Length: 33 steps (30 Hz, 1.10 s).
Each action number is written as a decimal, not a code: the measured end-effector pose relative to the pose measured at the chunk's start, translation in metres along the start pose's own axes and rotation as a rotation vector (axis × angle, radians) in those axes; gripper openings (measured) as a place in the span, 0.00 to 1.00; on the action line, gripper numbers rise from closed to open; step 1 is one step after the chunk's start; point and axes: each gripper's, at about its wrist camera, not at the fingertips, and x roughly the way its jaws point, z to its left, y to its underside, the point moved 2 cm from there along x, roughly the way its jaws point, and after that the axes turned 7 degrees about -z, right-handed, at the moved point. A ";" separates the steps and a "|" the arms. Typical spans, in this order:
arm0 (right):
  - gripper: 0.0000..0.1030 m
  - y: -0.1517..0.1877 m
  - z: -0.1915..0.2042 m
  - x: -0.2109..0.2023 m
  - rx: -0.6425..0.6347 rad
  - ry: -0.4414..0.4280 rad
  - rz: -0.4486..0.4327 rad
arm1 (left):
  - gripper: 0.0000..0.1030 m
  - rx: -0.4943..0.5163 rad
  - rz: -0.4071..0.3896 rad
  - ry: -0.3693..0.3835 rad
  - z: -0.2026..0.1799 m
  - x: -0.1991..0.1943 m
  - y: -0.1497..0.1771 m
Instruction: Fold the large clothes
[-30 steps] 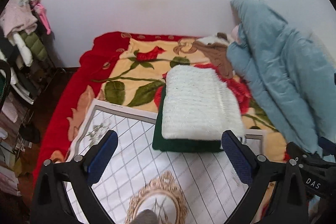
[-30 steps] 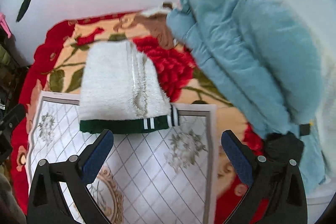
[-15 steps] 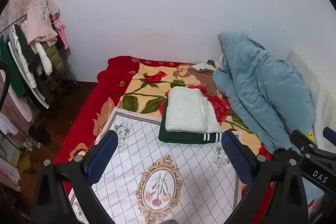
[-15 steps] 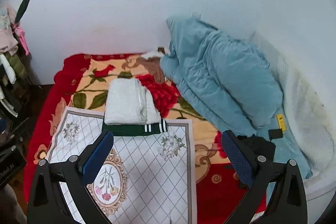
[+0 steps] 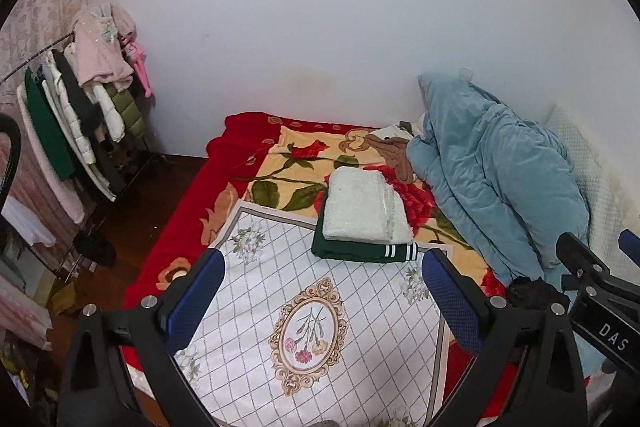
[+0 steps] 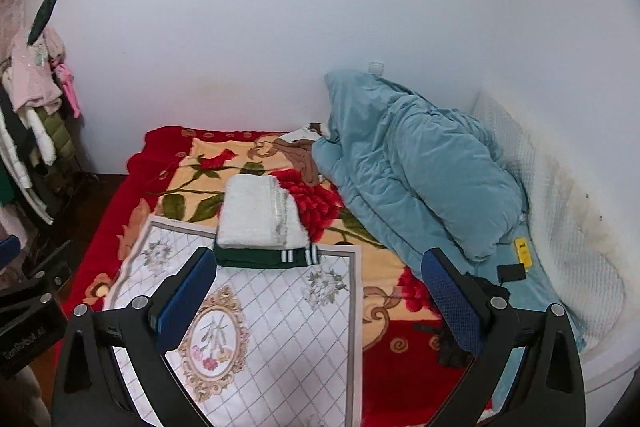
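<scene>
**A:** Left wrist view: white sweater [image 5: 365, 207] folded atop the green garment [image 5: 362, 251], stacked at the white mat's [image 5: 280, 291] far edge on the bed [image 5: 192, 203].

**B:** Looks done then? Left gripper [image 5: 323, 297] and right gripper [image 6: 320, 297] both spread wide, empty. Maybe that brown garment [image 6: 302, 153] remains.

We count two folded garments in one stack: one white fluffy garment [image 5: 366, 205] [image 6: 258, 217] lying on one dark green garment [image 5: 360, 251] [image 6: 260, 257]. We see one white patterned mat [image 5: 304, 327] [image 6: 256, 327], one red floral blanket [image 5: 288, 163] [image 6: 400, 359], one blue quilt [image 5: 492, 183] [image 6: 416, 179], and one clothes rack [image 5: 80, 119]. We count two grippers, the left gripper [image 5: 324, 299] and the right gripper [image 6: 316, 301].
</scene>
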 end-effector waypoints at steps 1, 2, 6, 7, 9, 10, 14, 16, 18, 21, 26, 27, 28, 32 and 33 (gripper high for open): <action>1.00 -0.001 -0.001 -0.005 -0.002 -0.003 -0.003 | 0.98 0.006 -0.002 -0.003 -0.001 -0.006 0.002; 1.00 -0.003 -0.002 -0.007 -0.006 -0.002 -0.007 | 0.98 0.007 -0.007 -0.009 -0.001 -0.010 0.002; 1.00 -0.007 -0.005 -0.021 -0.013 0.006 -0.020 | 0.98 0.000 -0.020 -0.006 -0.001 -0.020 0.003; 1.00 -0.008 -0.006 -0.022 -0.014 0.002 -0.017 | 0.98 -0.003 -0.021 -0.005 -0.001 -0.023 0.004; 1.00 -0.008 -0.006 -0.023 -0.015 -0.001 -0.016 | 0.98 -0.005 -0.017 -0.008 0.000 -0.025 0.004; 1.00 -0.008 -0.006 -0.024 -0.016 0.001 -0.016 | 0.98 -0.006 -0.018 -0.008 0.000 -0.026 0.005; 1.00 -0.007 -0.006 -0.027 -0.018 0.004 -0.016 | 0.98 -0.001 -0.023 -0.010 0.000 -0.030 0.005; 1.00 -0.007 -0.007 -0.029 -0.018 -0.001 -0.017 | 0.98 -0.002 -0.026 -0.013 -0.001 -0.030 0.005; 1.00 -0.010 -0.006 -0.029 -0.021 -0.005 -0.014 | 0.98 -0.002 -0.027 -0.011 0.000 -0.031 0.006; 1.00 -0.012 -0.006 -0.031 -0.027 -0.010 -0.013 | 0.98 0.000 -0.027 -0.011 0.000 -0.031 0.005; 1.00 -0.016 -0.006 -0.023 -0.038 -0.017 -0.004 | 0.98 -0.002 -0.028 -0.009 0.001 -0.034 0.005; 1.00 -0.015 -0.005 -0.022 -0.039 -0.016 -0.002 | 0.98 0.001 -0.029 -0.009 0.002 -0.034 0.005; 1.00 -0.016 -0.005 -0.021 -0.040 -0.018 0.000 | 0.98 0.003 -0.029 -0.008 0.001 -0.035 0.005; 1.00 -0.016 -0.005 -0.020 -0.040 -0.019 -0.002 | 0.98 0.003 -0.029 -0.010 0.000 -0.035 0.004; 1.00 -0.015 -0.005 -0.019 -0.042 -0.019 -0.003 | 0.98 0.000 -0.028 -0.009 0.000 -0.035 0.004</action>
